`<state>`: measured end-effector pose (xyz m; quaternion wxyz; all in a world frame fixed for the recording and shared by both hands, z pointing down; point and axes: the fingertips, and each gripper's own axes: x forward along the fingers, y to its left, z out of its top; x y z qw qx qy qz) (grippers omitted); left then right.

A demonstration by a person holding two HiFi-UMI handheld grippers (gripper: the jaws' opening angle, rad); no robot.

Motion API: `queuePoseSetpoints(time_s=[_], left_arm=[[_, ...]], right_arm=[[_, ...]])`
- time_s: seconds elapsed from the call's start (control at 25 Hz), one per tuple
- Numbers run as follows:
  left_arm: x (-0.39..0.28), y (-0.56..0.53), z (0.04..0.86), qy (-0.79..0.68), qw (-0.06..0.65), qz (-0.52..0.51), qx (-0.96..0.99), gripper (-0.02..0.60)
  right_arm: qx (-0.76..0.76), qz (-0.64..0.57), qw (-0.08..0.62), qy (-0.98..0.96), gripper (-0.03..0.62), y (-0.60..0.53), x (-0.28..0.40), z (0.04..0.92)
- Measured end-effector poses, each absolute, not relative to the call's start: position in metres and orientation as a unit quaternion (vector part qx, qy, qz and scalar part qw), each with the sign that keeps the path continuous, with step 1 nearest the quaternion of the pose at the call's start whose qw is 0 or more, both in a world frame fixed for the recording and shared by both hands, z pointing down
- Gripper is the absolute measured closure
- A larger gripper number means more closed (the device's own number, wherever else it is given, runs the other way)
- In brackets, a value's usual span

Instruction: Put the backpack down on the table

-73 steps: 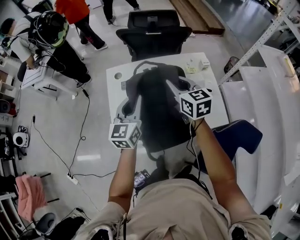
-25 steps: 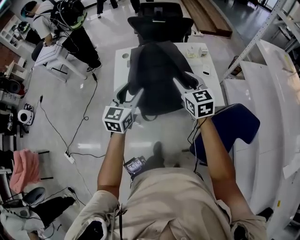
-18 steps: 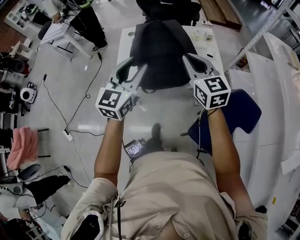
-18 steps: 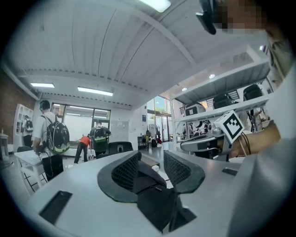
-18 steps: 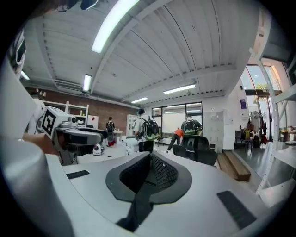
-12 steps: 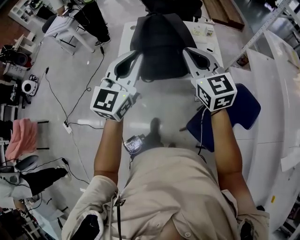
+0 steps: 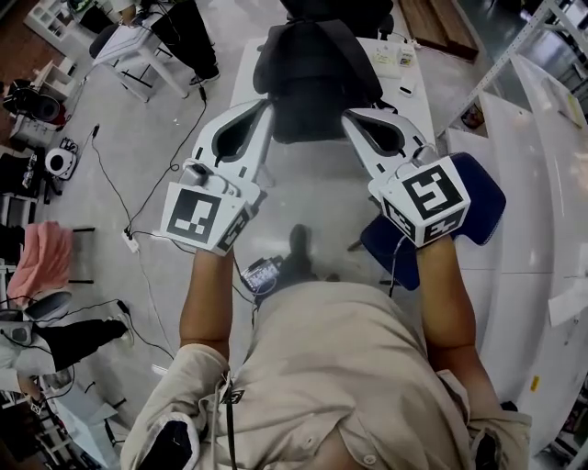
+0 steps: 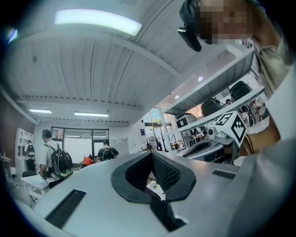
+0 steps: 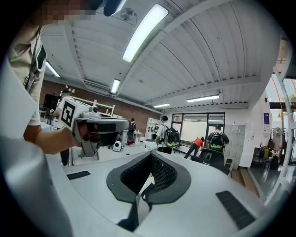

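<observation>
On the white table [image 7: 415, 106] the black backpack [image 7: 317, 64] lies flat, its straps running down its back, taking up most of the tabletop from the far edge to the near one. Neither tool touches it. The left gripper [image 7: 265, 106] hangs above the table's near left corner beside the bag, and its own view shows the jaws pressed together with nothing between them [image 8: 151, 155]; they have just been closing. The right gripper [image 7: 349, 117] sits level with it off the bag's near right side, jaws likewise pressed together on nothing [image 9: 150, 156]. Both point roughly level across the room, each held out in front of the person at chest height, marker cubes nearest the body. Beside the bag, on the table's right strip, are a small pale box [image 7: 395, 57] and a little dark object [image 7: 404, 90]. Behind the table stands a black office chair [image 7: 335, 9]. A blue chair [image 7: 482, 193] sits to the person's right, and cables [image 7: 138, 184] trail across the grey floor on the left.
</observation>
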<state>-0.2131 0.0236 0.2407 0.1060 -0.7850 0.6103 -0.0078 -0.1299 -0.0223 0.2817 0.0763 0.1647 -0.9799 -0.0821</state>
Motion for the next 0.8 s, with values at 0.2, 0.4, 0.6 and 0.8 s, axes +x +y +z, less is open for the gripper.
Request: queuePoseSetpoints(time_s=[0.2, 0.4, 0.6, 0.8], left_arm=[[-0.196, 0.05, 0.242, 0.611, 0.1, -0.01, -0.786, 0.568], [-0.187, 0.054, 0.248, 0.604, 0.098, -0.011, -0.791, 0.568], [-0.184, 0.058, 0.248, 0.598, 0.096, -0.015, -0.795, 0.568], [-0.185, 0.063, 0.25, 0.597, 0.092, -0.019, -0.797, 0.568]], right_arm=[[0.157, -0.086, 0.081, -0.981, 0.569, 0.012, -0.116, 0.284], [0.164, -0.082, 0.077, -0.98, 0.571, 0.012, -0.102, 0.283], [0.172, -0.078, 0.074, -0.979, 0.571, 0.014, -0.097, 0.279], [0.175, -0.072, 0.075, -0.979, 0.57, 0.018, -0.097, 0.28]])
